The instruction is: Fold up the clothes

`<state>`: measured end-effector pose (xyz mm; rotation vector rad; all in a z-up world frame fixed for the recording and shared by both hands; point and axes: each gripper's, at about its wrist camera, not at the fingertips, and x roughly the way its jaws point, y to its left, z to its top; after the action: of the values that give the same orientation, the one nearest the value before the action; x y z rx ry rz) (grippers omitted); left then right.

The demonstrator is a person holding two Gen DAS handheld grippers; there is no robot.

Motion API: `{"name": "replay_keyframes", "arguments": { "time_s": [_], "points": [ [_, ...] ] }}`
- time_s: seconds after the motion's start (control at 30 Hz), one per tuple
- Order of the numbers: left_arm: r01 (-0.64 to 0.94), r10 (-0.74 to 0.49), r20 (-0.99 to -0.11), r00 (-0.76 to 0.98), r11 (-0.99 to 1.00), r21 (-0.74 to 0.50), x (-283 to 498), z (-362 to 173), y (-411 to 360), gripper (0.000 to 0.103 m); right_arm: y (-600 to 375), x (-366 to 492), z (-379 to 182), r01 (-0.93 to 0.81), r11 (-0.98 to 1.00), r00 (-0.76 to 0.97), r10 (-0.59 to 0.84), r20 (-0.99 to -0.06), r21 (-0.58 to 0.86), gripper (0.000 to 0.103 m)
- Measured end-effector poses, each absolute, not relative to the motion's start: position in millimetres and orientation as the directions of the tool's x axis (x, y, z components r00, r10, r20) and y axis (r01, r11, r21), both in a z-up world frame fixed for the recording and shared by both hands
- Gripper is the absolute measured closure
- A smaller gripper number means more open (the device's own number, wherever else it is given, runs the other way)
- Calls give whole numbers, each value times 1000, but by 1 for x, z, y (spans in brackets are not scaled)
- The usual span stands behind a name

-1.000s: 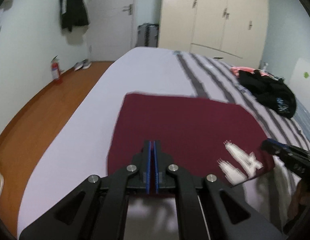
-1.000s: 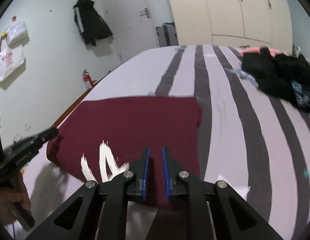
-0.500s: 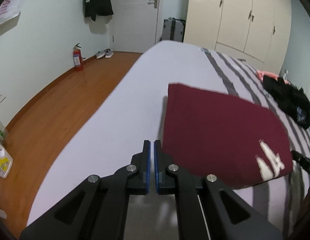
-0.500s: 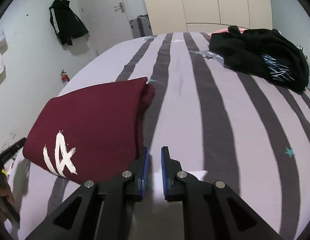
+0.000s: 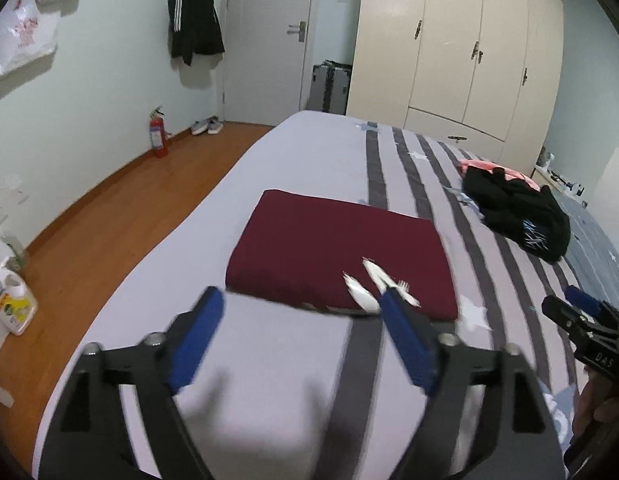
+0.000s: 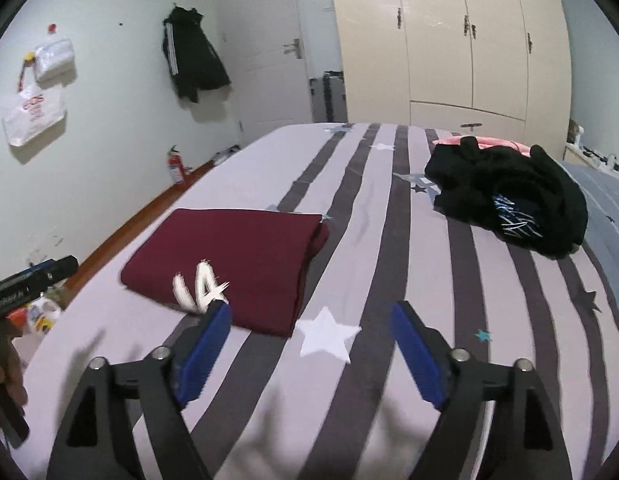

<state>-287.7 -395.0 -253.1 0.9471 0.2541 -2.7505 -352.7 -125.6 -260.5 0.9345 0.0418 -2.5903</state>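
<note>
The folded maroon shirt [image 5: 337, 252] lies flat on the bed [image 5: 301, 156], white "14" on its near corner, long axis running across the stripes. Left tongs [image 5: 299, 306] and right tongs [image 6: 309, 312] are opening wide, nothing between them. "DAS" reads on the right tool
</note>
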Motion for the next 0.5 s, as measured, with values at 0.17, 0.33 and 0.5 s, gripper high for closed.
{"name": "replay_keyframes", "arguments": {
  "time_s": [0.17, 0.33, 0.5],
  "points": [
    [321, -249, -608, -754, -947, -11, -231, -219, -335, 1, -90, -309, -232, 395, -912, -707, -380, -597, 112, 6],
    [373, -298, -609, -735, -928, 4, -177, -203, -291, 1, -55, -256, -216, 439, -894, -698, -400, -593, 86, 3],
    [391, -316, -602, -733, -920, 6, -126, -213, -251, 1, -29, -211, -218, 459, -885, -696, -414, -586, 81, 1]
  ]
}}
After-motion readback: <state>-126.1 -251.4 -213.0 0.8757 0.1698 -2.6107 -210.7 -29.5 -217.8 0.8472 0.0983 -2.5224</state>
